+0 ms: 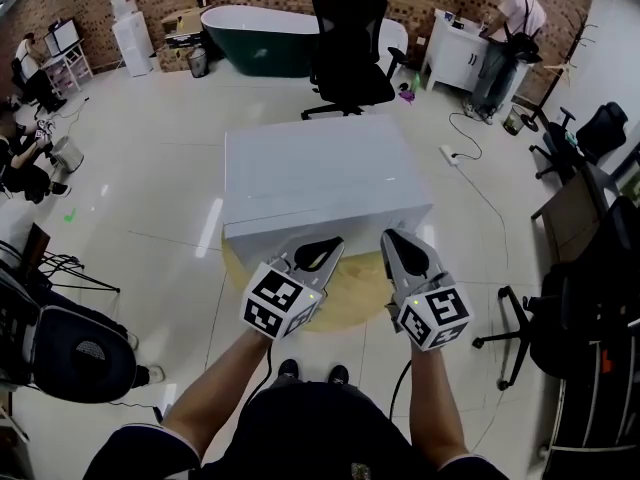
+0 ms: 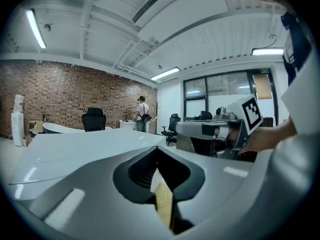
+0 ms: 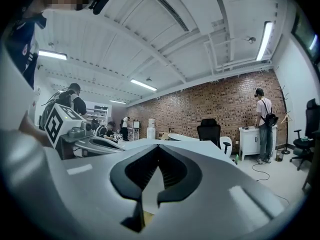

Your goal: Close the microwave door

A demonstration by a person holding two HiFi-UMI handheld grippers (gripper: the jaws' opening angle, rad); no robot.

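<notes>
The white microwave (image 1: 320, 173) stands on a round wooden table (image 1: 350, 303); from above its front face looks flush, with no door swung out. My left gripper (image 1: 335, 243) and right gripper (image 1: 390, 236) hover side by side at the microwave's front top edge, both shut with nothing between the jaws. In the left gripper view, the closed tips (image 2: 157, 148) point over the microwave's white top (image 2: 75, 149), and the right gripper (image 2: 210, 129) shows beside them. Looking from the right gripper, its closed tips (image 3: 157, 146) face the same top (image 3: 175, 145), with the left gripper (image 3: 95, 143) at the left.
A black office chair (image 1: 348, 43) and a dark bathtub (image 1: 260, 38) stand behind the microwave. A person (image 1: 510, 28) stands at a white cabinet at the back right. A power strip (image 1: 450, 155) lies on the floor; black chairs (image 1: 560, 308) crowd the right side.
</notes>
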